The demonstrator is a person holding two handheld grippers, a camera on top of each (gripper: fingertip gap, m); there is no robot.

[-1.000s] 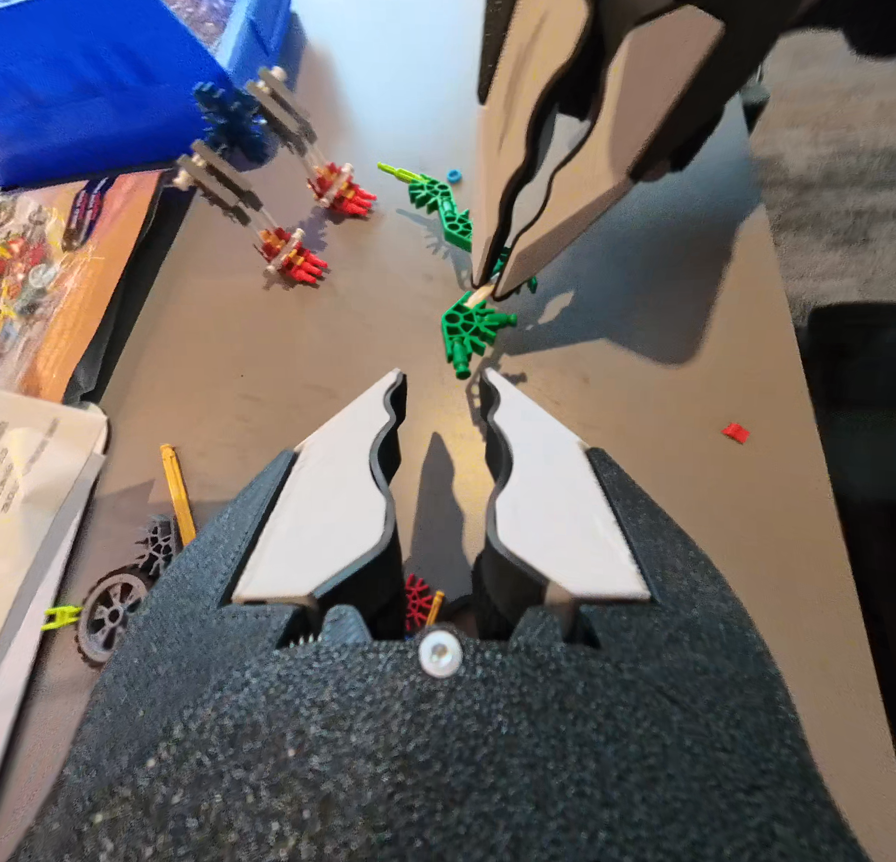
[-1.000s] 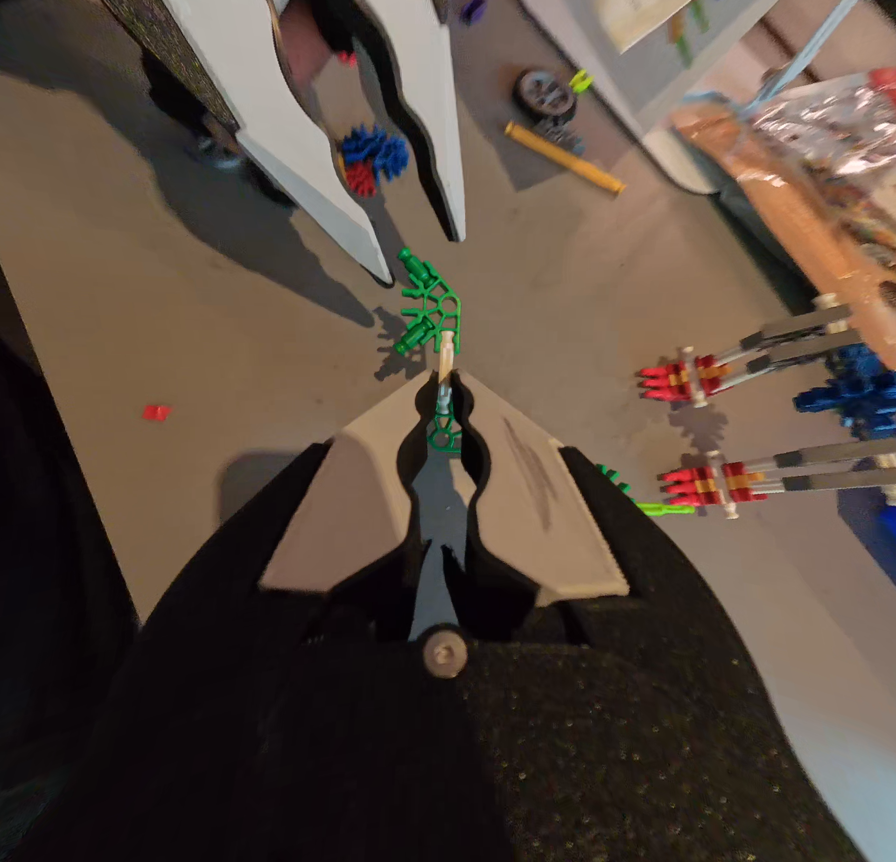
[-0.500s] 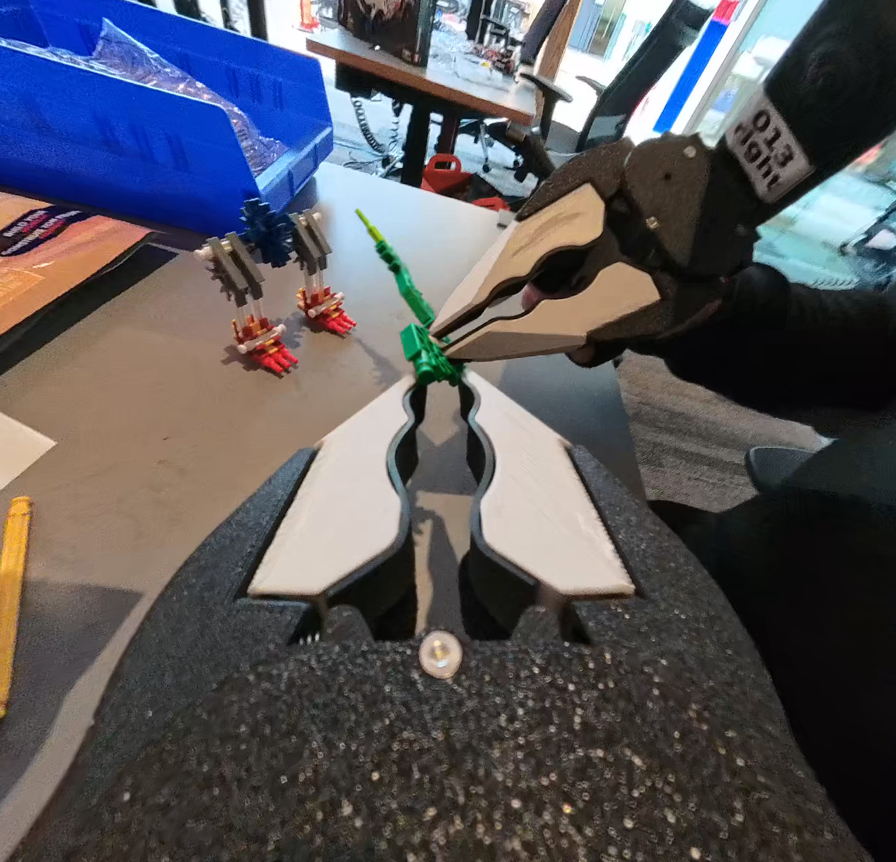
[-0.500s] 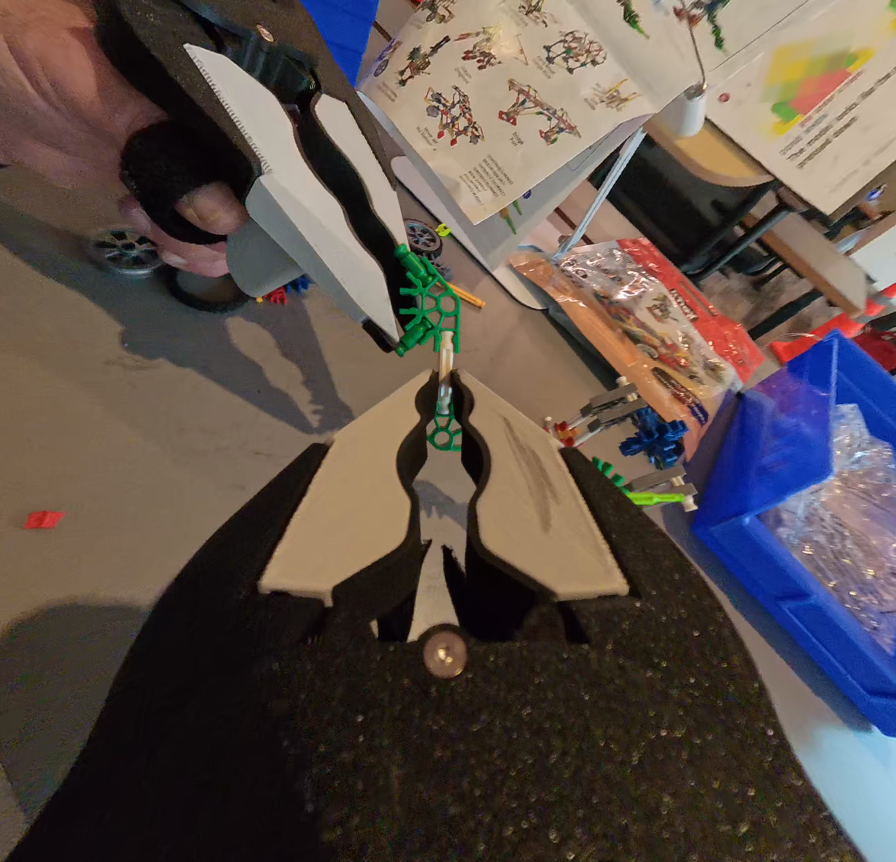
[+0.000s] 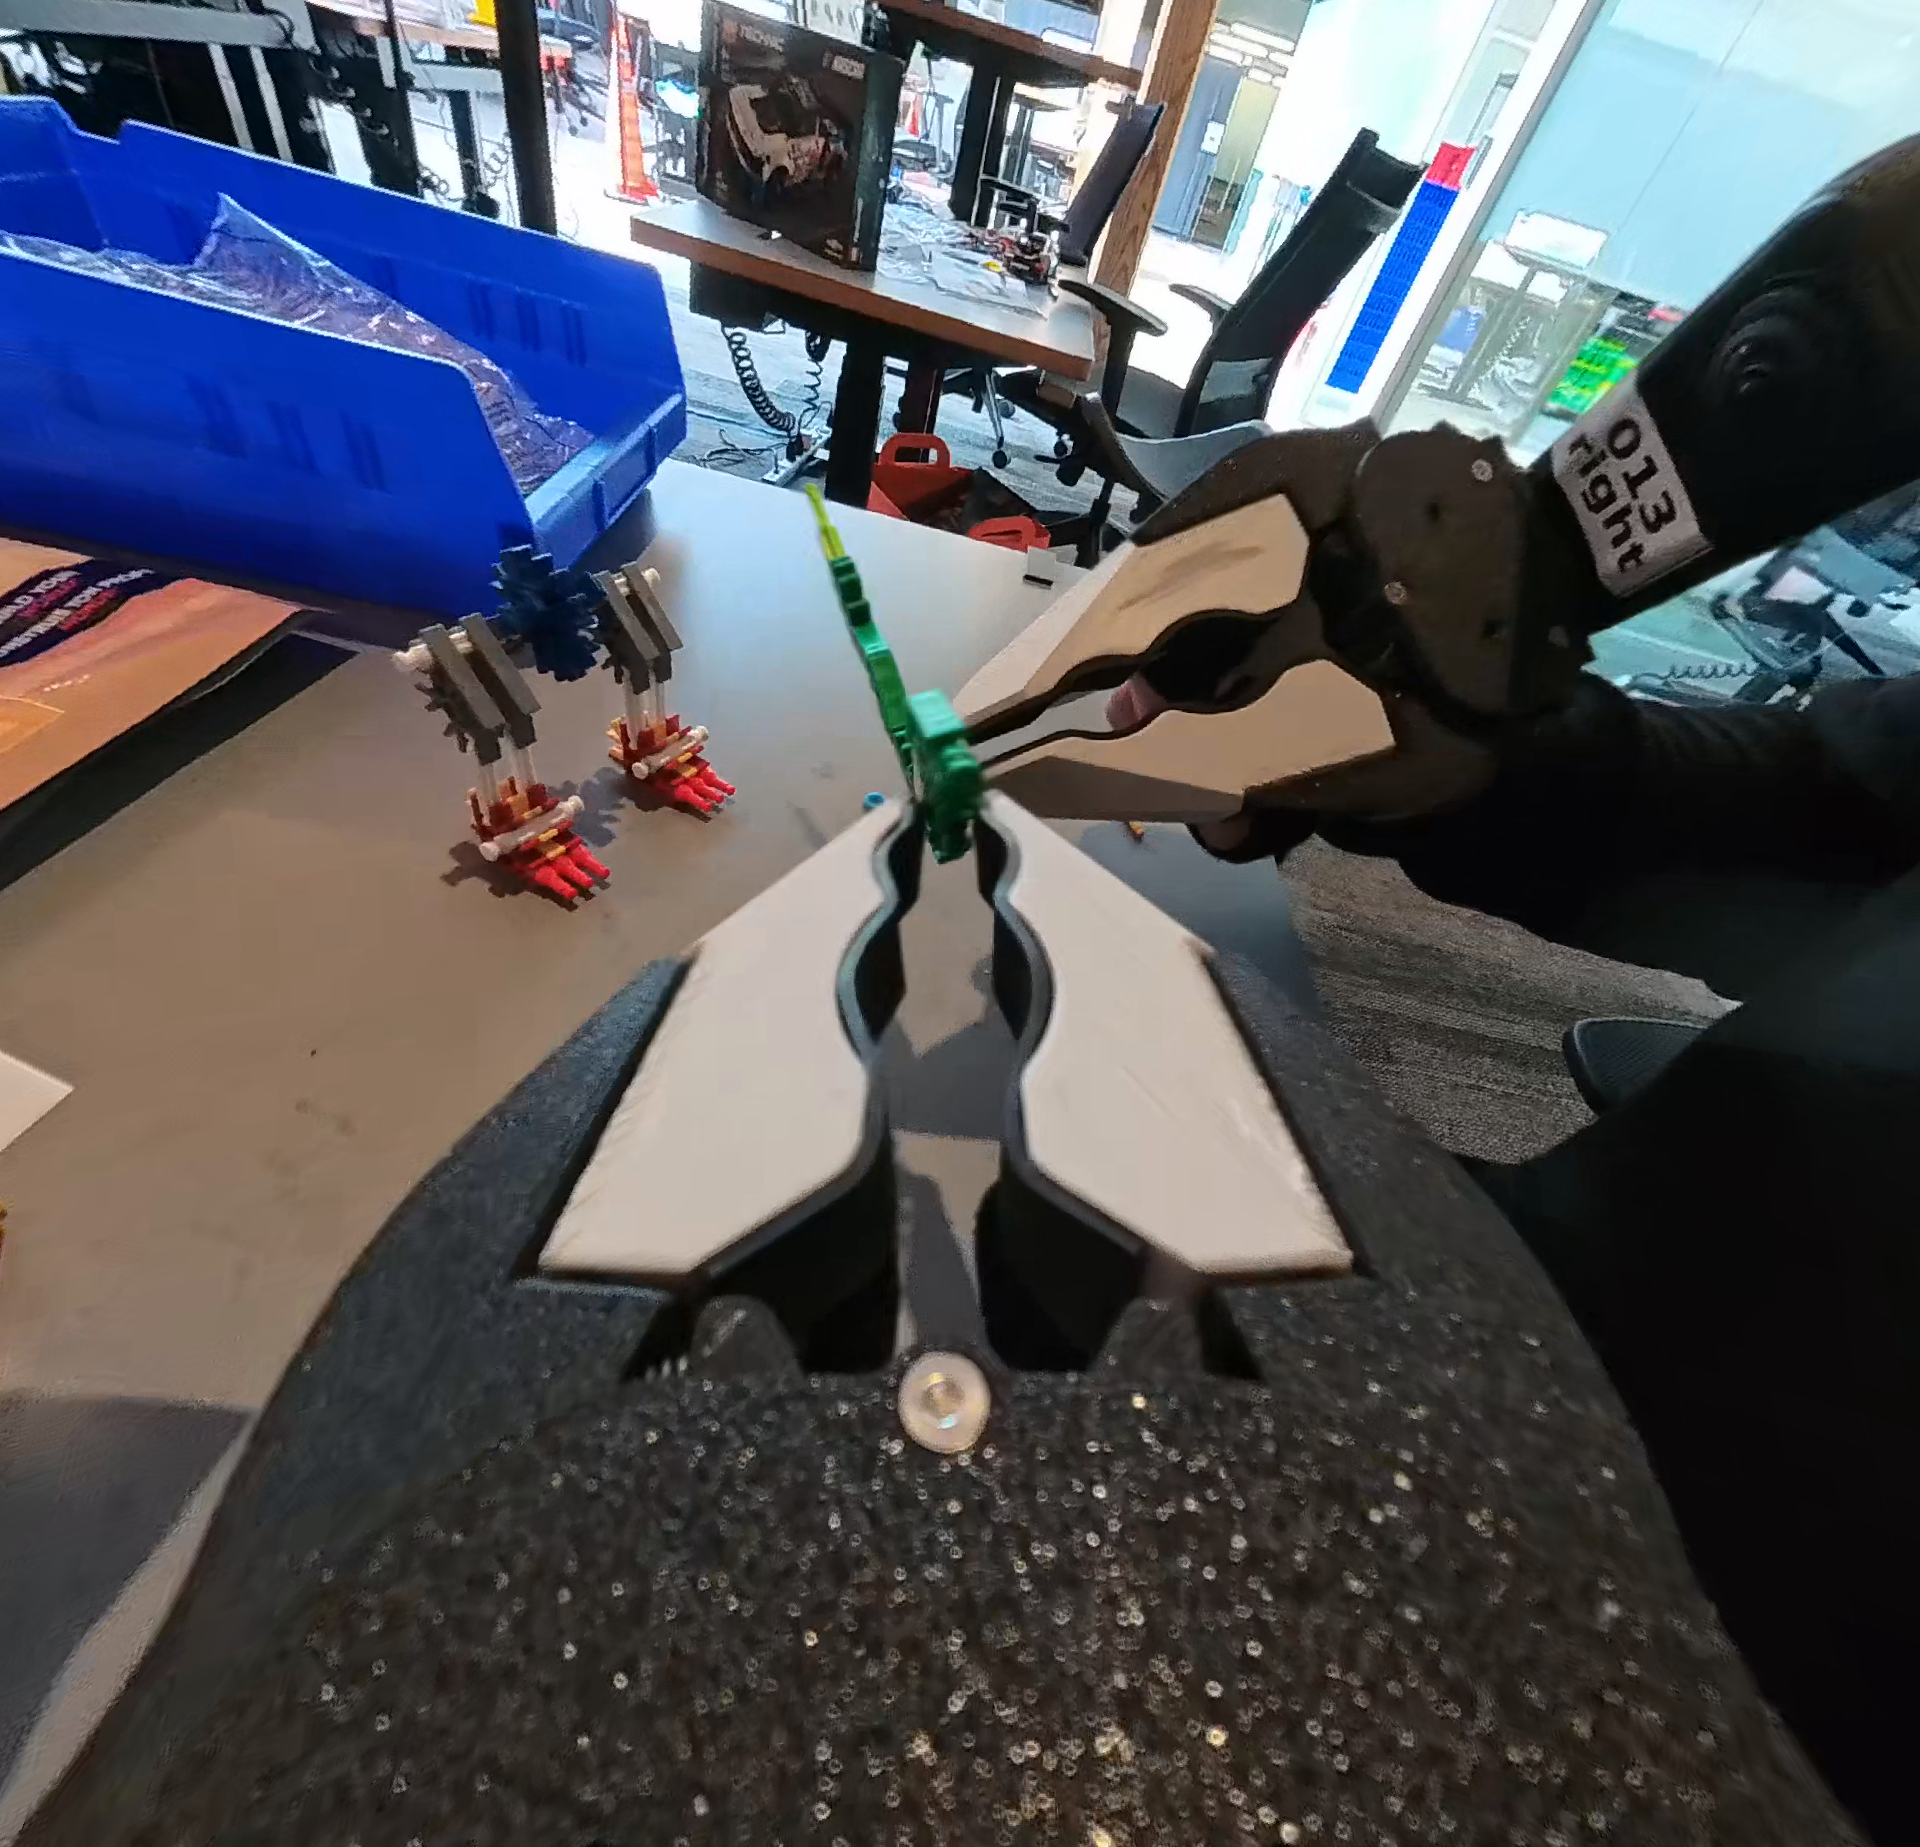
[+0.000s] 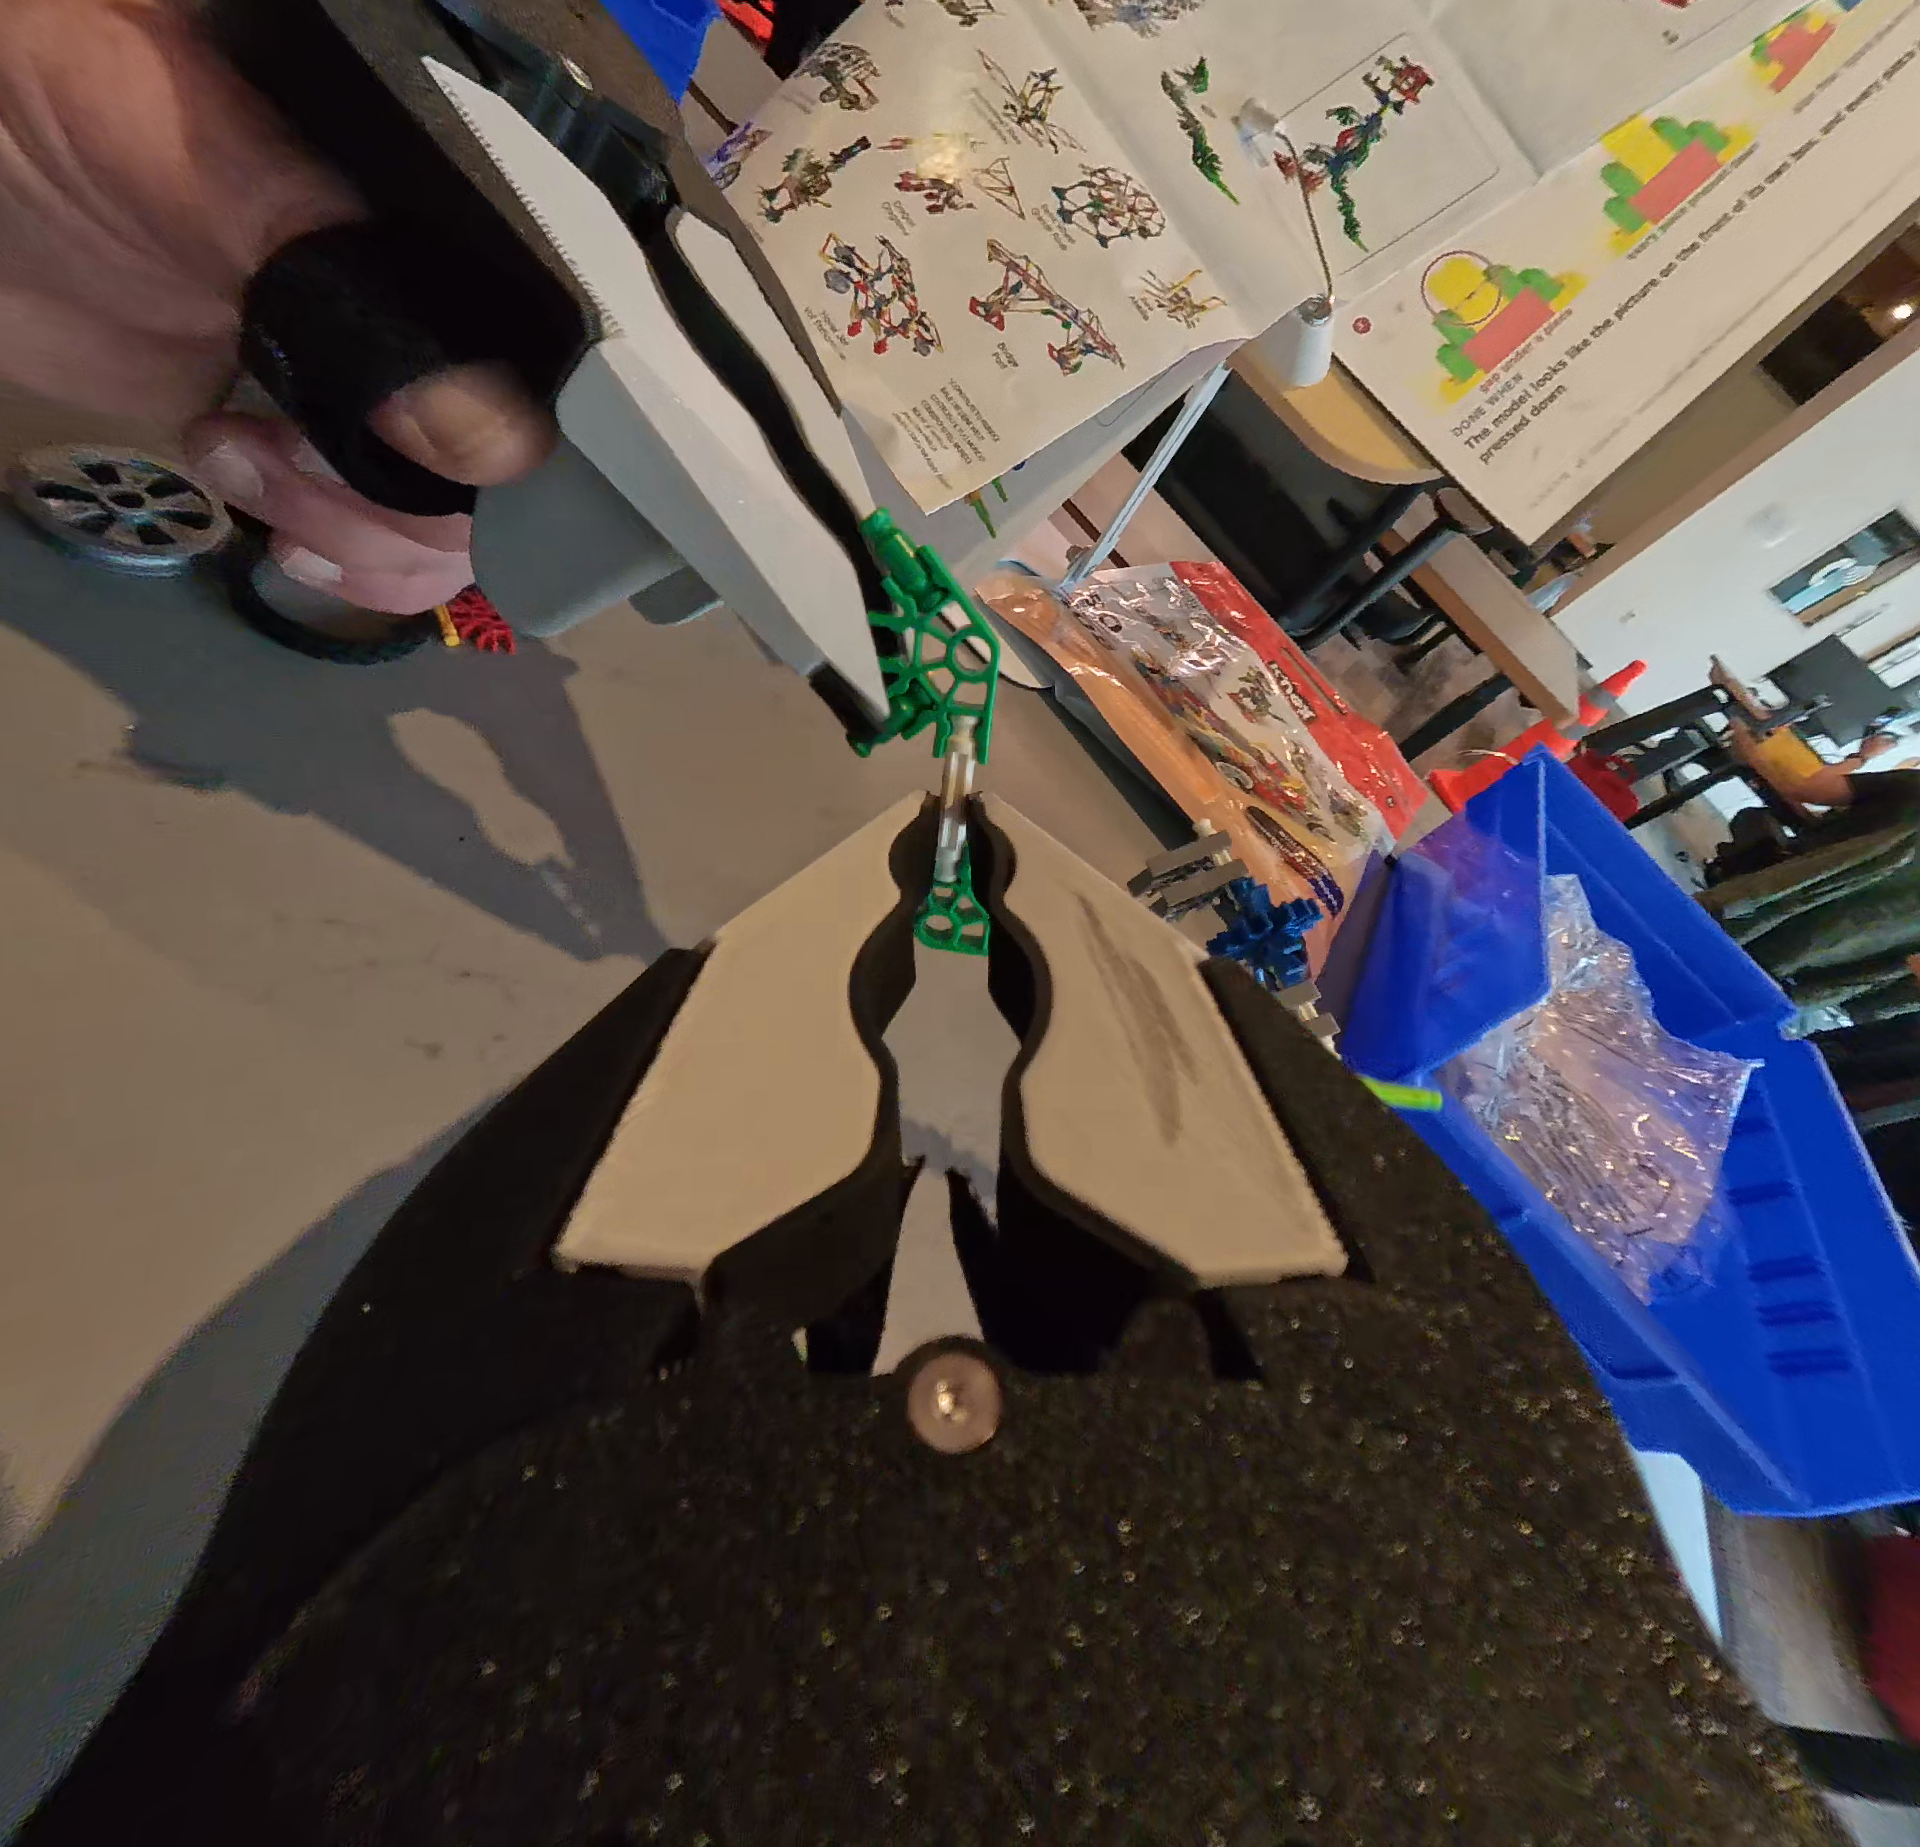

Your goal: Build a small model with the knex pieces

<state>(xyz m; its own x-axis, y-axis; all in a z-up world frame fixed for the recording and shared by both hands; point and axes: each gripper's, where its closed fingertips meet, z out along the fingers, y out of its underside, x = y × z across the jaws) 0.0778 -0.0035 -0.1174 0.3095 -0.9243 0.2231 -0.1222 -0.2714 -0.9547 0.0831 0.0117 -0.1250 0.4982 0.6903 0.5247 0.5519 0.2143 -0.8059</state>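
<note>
A green fan-shaped connector (image 6: 940,654) is joined by a short white rod (image 6: 954,789) to a chain of green pieces (image 5: 878,654) that ends in a yellow-green rod. My left gripper (image 5: 948,810) is shut on the green connector (image 5: 951,784). In the right wrist view the left gripper (image 6: 868,696) comes in from the upper left. My right gripper (image 6: 951,808) is shut on the white rod, with a small green piece (image 6: 951,914) between its fingers. In the left wrist view the right gripper (image 5: 971,748) meets mine tip to tip. The assembly is held above the grey table (image 5: 260,966).
A model of grey legs with red feet (image 5: 540,758) and a blue gear stands by a blue bin (image 5: 312,426) with plastic bags. An instruction sheet (image 6: 1039,187), a bag of parts (image 6: 1226,696), a wheel (image 6: 114,509) and a red connector (image 6: 478,618) lie beyond. My left and right fingertips are right by each other.
My left gripper was open behind the green connector on the table; it has closed on it. Both grippers have lifted the green assembly off the table and tilted up.
</note>
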